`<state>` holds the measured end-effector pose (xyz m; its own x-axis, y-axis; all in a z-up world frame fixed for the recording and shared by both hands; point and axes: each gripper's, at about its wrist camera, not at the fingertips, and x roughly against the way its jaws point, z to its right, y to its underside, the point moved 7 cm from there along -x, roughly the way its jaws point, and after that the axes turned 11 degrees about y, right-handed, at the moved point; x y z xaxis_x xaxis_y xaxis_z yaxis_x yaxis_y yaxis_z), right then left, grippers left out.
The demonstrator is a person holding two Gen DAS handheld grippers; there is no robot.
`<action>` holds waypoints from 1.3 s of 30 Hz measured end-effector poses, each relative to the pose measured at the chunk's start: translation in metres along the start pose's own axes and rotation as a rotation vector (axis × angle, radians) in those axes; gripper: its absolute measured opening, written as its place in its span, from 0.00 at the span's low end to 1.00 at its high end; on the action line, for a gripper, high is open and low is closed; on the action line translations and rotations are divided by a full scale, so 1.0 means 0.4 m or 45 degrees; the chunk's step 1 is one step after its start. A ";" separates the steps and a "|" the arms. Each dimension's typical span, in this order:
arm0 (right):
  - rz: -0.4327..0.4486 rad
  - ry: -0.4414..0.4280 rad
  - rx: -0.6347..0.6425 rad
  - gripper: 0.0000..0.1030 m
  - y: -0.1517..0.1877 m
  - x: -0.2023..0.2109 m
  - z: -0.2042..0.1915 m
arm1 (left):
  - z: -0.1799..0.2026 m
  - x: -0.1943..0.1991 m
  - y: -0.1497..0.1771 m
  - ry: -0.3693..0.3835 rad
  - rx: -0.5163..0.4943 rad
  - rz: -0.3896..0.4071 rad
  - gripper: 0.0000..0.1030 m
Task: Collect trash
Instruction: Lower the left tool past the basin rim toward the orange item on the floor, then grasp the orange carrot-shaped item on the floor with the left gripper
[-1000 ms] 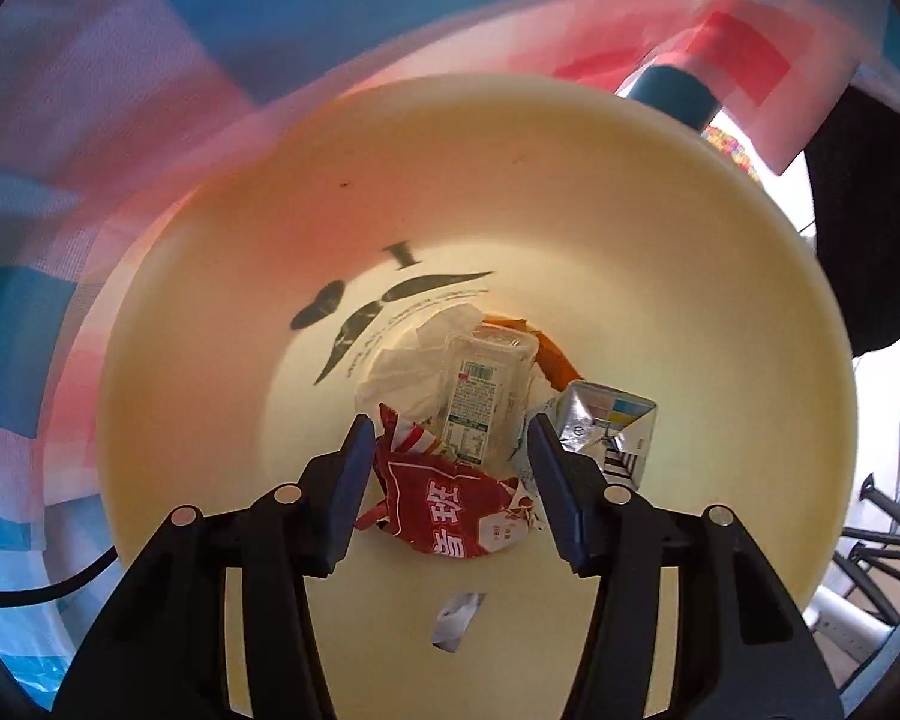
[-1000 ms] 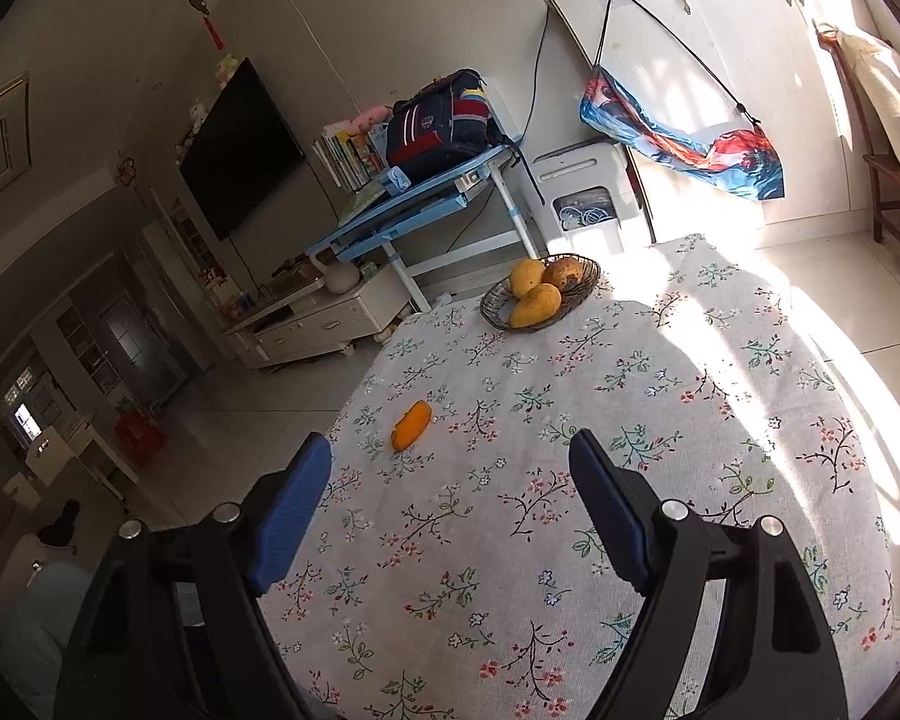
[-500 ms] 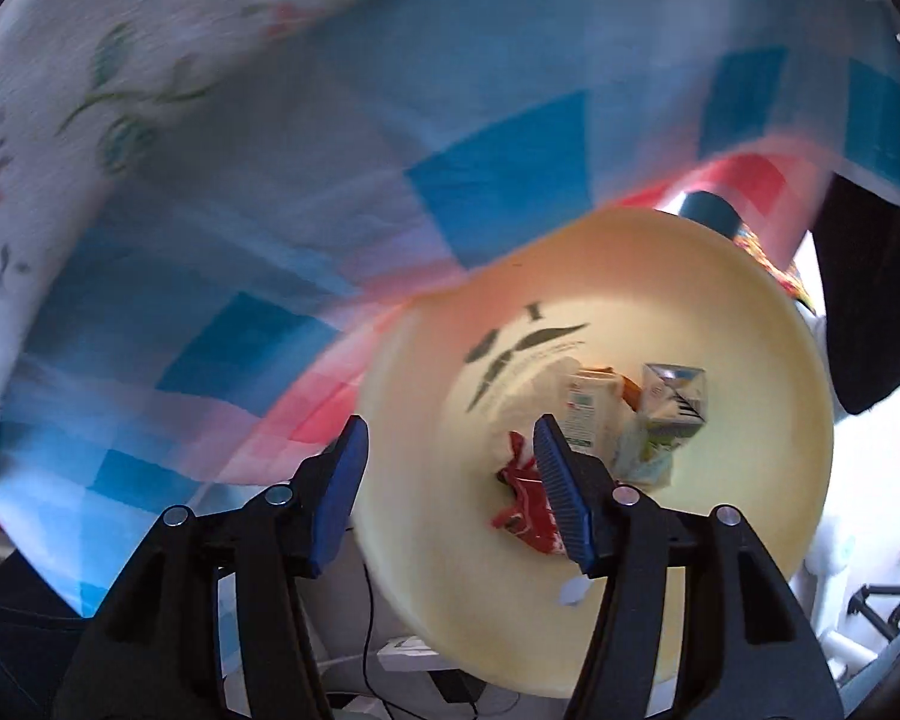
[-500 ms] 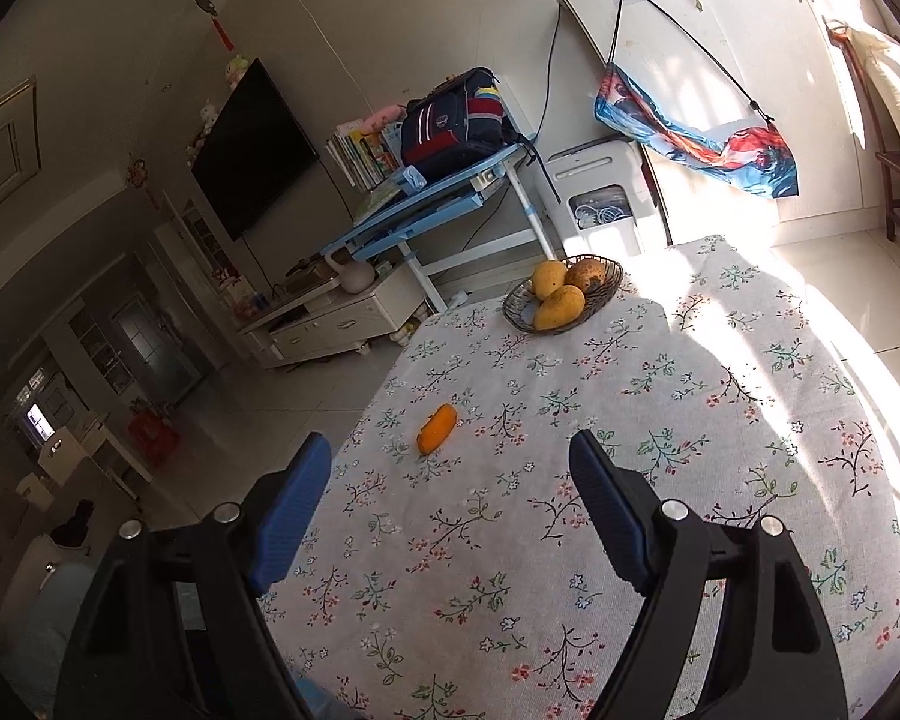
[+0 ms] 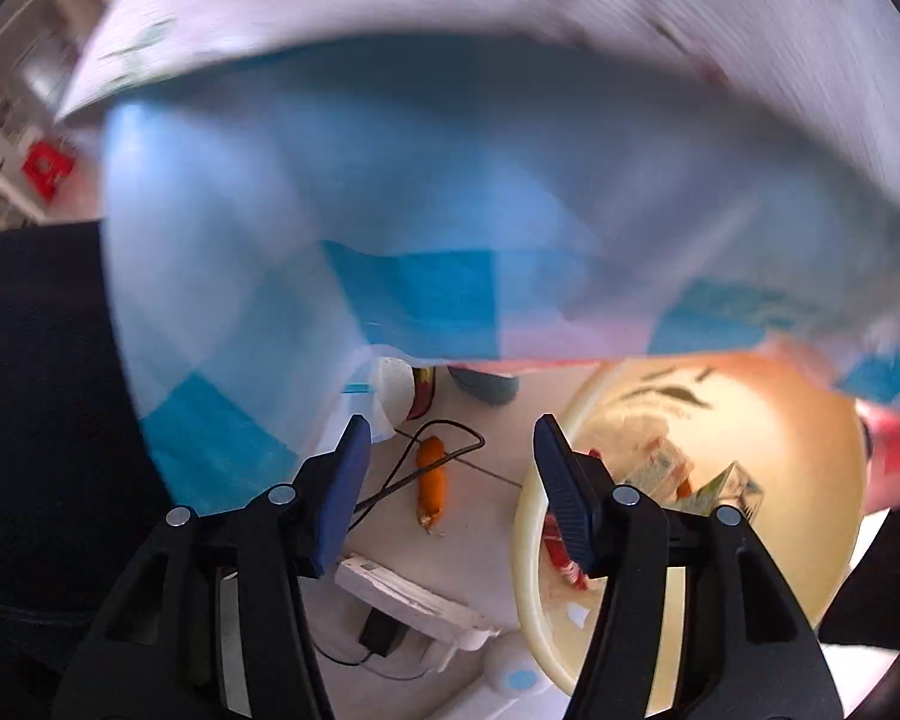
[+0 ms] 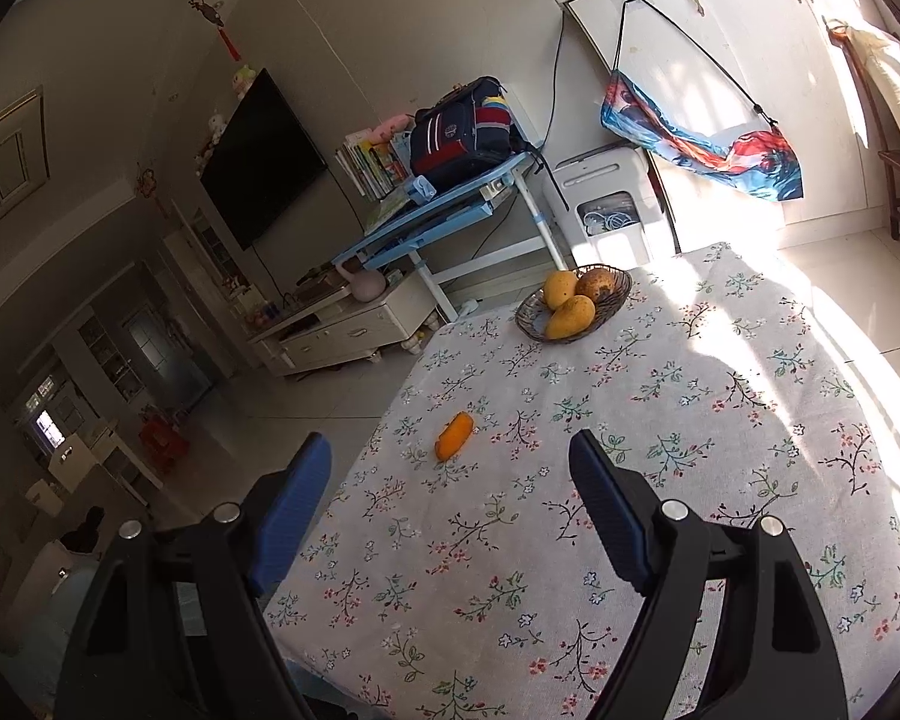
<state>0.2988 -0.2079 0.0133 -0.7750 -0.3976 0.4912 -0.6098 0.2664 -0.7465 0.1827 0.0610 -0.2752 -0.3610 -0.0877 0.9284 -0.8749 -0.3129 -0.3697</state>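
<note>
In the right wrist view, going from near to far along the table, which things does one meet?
Right gripper, jaws open → orange piece on the tablecloth → fruit basket at the far edge → white cabinet behind the table.

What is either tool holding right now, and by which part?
Nothing. The left tool and the right tool both stand open with nothing between their fingers.
</note>
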 end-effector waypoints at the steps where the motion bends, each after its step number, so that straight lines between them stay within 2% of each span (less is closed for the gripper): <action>1: -0.007 -0.007 0.001 0.76 0.002 -0.004 -0.005 | -0.024 0.002 0.002 -0.019 0.056 -0.002 0.54; 5: -0.035 -0.040 0.015 0.76 0.016 -0.018 -0.031 | -0.081 -0.046 0.041 -0.100 0.194 -0.140 0.54; 8: -0.031 -0.052 0.033 0.76 0.018 -0.008 -0.041 | -0.072 -0.091 0.075 -0.071 0.228 -0.259 0.54; 9: -0.027 -0.051 0.035 0.76 0.017 -0.005 -0.041 | -0.058 -0.116 0.092 -0.036 0.216 -0.325 0.50; 10: -0.024 -0.049 0.033 0.76 0.015 -0.003 -0.038 | -0.052 -0.130 0.102 -0.039 0.209 -0.355 0.41; 13: -0.024 -0.030 0.016 0.76 0.016 0.000 -0.027 | -0.011 -0.141 0.104 0.095 0.208 -0.360 0.36; 16: -0.048 -0.023 -0.011 0.76 0.022 -0.012 -0.016 | 0.092 -0.150 0.117 0.289 0.063 -0.391 0.33; 18: -0.064 -0.015 -0.002 0.76 0.029 -0.023 -0.021 | 0.138 -0.163 0.129 0.412 0.034 -0.413 0.33; 20: -0.079 -0.011 0.014 0.76 0.040 -0.031 -0.027 | 0.109 -0.187 0.129 0.370 0.138 -0.402 0.32; 22: -0.096 -0.003 0.032 0.76 0.053 -0.039 -0.032 | 0.032 -0.223 0.149 0.270 0.354 -0.407 0.32; 23: -0.107 0.001 0.038 0.76 0.062 -0.043 -0.032 | -0.005 -0.247 0.178 0.220 0.454 -0.453 0.32; 24: -0.120 0.005 0.041 0.76 0.070 -0.047 -0.032 | -0.028 -0.272 0.200 0.169 0.502 -0.511 0.32; 26: -0.151 0.010 0.040 0.76 0.087 -0.058 -0.029 | -0.053 -0.315 0.239 0.089 0.517 -0.587 0.32; 28: -0.184 0.012 0.028 0.76 0.103 -0.069 -0.026 | -0.050 -0.337 0.247 0.057 0.465 -0.596 0.32; 29: -0.201 0.011 0.021 0.76 0.111 -0.075 -0.025 | -0.047 -0.345 0.238 0.054 0.438 -0.572 0.32; 31: -0.234 0.009 0.012 0.76 0.125 -0.088 -0.023 | -0.084 -0.376 0.203 0.107 0.477 -0.476 0.32; 33: -0.271 0.010 0.010 0.76 0.142 -0.102 -0.021 | -0.101 -0.410 0.188 0.126 0.521 -0.434 0.32; 39: -0.389 0.005 -0.060 0.76 0.187 -0.140 -0.002 | -0.178 -0.501 0.231 0.000 0.584 -0.466 0.32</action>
<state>0.2963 -0.1650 -0.0697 -0.5549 -0.4625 0.6915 -0.8218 0.1754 -0.5421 0.1511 0.1171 -0.4980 -0.0614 0.1030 0.9928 -0.7135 -0.7001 0.0285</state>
